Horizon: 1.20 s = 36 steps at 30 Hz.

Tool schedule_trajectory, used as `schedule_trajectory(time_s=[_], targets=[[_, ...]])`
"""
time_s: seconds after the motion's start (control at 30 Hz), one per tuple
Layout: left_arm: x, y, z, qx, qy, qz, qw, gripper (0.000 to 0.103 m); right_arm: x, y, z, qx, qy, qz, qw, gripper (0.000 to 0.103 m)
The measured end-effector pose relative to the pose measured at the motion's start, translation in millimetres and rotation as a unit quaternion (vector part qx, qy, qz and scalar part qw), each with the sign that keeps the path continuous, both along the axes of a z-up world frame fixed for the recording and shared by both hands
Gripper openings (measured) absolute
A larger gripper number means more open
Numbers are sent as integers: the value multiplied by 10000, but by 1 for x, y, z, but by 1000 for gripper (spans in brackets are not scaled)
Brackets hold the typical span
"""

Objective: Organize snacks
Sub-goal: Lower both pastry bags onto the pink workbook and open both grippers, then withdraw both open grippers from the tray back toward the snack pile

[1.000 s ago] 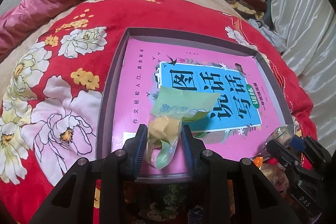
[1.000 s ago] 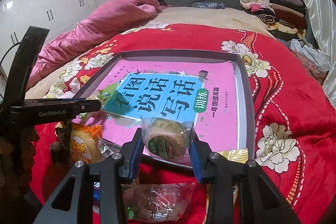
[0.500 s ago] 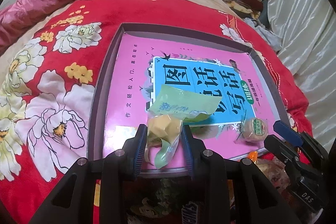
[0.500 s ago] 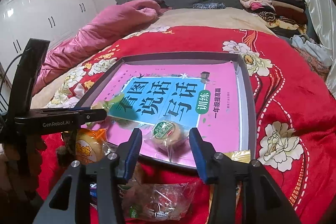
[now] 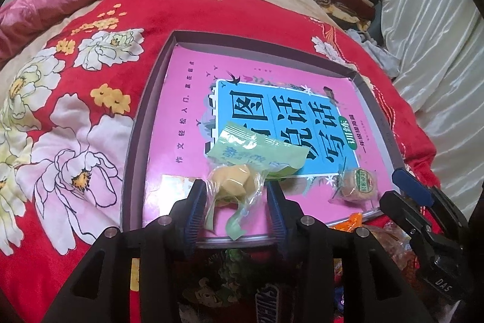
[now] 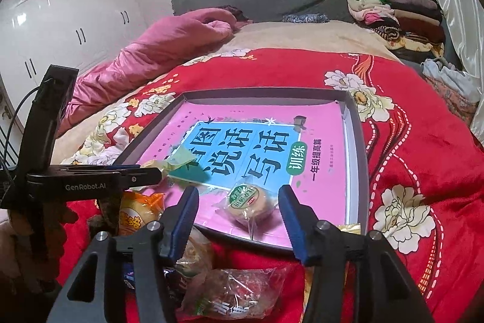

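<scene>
with the right gripper (image 6: pixel 239 203) already open around the dropped cake (image 6: pixel 248 199), spread the left gripper (image 5: pixel 236 203), just loosening on its yellow snack (image 5: pixel 233 182), fully over the tray (image 5: pixel 137 141) before lifting away.

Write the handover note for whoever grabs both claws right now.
Left claw: jaws have just been opening; the yellow pastry in its green wrapper is between them, over the tray's near edge, pads barely off it.
Right claw: open, jaws have just been widening; the round cake with the green label lies released on the pink book in the grey tray.
Done: the round cake is in the tray; the yellow pastry is nearly released.
Left: back both claws out, then fetch the remaining packets on the red blanket, such as the orange packet and the clear bag.
</scene>
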<state>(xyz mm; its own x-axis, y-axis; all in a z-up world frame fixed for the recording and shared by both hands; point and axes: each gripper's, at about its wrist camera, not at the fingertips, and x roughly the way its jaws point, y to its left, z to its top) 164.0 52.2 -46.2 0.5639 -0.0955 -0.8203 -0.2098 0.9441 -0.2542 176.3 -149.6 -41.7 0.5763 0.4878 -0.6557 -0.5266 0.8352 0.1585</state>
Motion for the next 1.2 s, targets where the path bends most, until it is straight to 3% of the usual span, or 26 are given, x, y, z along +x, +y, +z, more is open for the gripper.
schedule_trajectory(time_s=[0.53,0.67,1.2], targets=[[-12,10,23,-214,-398,62,9990,70,-7,-2,10,146,-237,83,9996,61],[-20,14,31,-217,-504,73,9985,75,-9,-2,13,188,-319,100,9993,66],[-41,23,46,-65,-684,134,9975,79,-15,-8,22,280,-520,63,9982,72]])
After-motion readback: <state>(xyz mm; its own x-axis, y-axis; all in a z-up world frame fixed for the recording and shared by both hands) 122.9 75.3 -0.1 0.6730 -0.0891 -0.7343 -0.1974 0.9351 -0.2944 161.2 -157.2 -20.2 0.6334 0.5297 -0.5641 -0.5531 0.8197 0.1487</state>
